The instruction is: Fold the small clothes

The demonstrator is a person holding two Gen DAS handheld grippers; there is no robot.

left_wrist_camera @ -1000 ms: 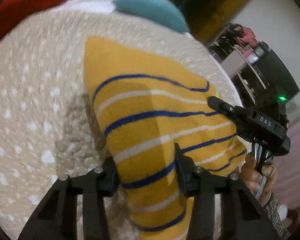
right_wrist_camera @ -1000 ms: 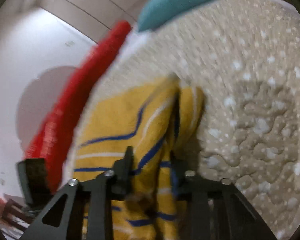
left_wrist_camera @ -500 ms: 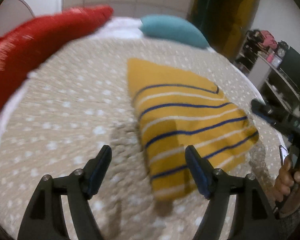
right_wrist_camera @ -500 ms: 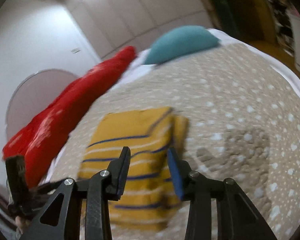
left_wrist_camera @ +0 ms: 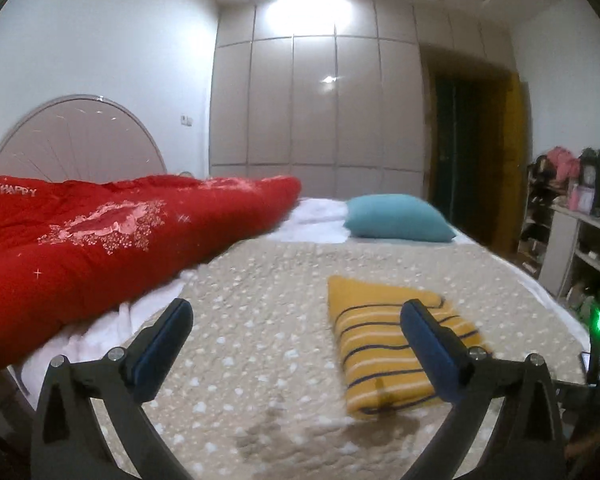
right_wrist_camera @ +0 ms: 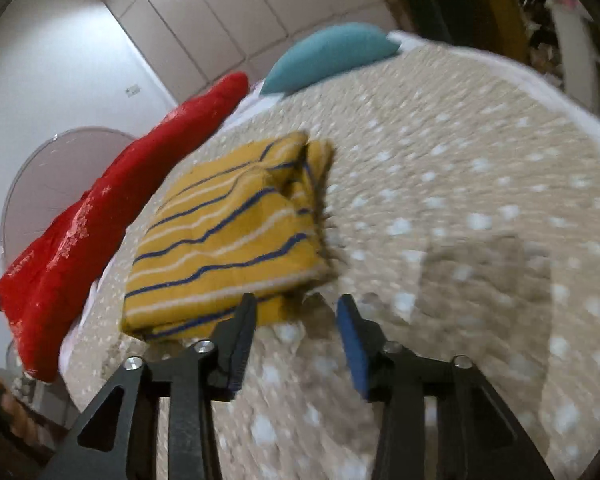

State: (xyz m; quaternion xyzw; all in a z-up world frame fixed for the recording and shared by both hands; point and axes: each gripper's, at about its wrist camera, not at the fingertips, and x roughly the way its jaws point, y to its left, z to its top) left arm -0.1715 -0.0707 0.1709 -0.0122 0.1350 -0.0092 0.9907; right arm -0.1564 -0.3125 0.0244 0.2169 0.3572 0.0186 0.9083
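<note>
A yellow garment with blue and white stripes (left_wrist_camera: 384, 344) lies folded into a compact rectangle on the beige spotted bedspread (left_wrist_camera: 268, 288). It also shows in the right wrist view (right_wrist_camera: 228, 232), with its layered edges toward the right. My left gripper (left_wrist_camera: 296, 344) is wide open and empty, raised above the bed, with the garment behind its right finger. My right gripper (right_wrist_camera: 296, 320) is open and empty, just in front of the garment's near edge and apart from it.
A red quilt (left_wrist_camera: 80, 248) lies along the bed's left side. A teal pillow (left_wrist_camera: 396, 218) sits at the far end. Shelves with clutter (left_wrist_camera: 572, 232) stand to the right of the bed. Wardrobe doors (left_wrist_camera: 316, 112) fill the back wall.
Both grippers let go of the garment, opened and drew back and up. The garment now lies folded on the bed. The left view tilted up to show the room.
</note>
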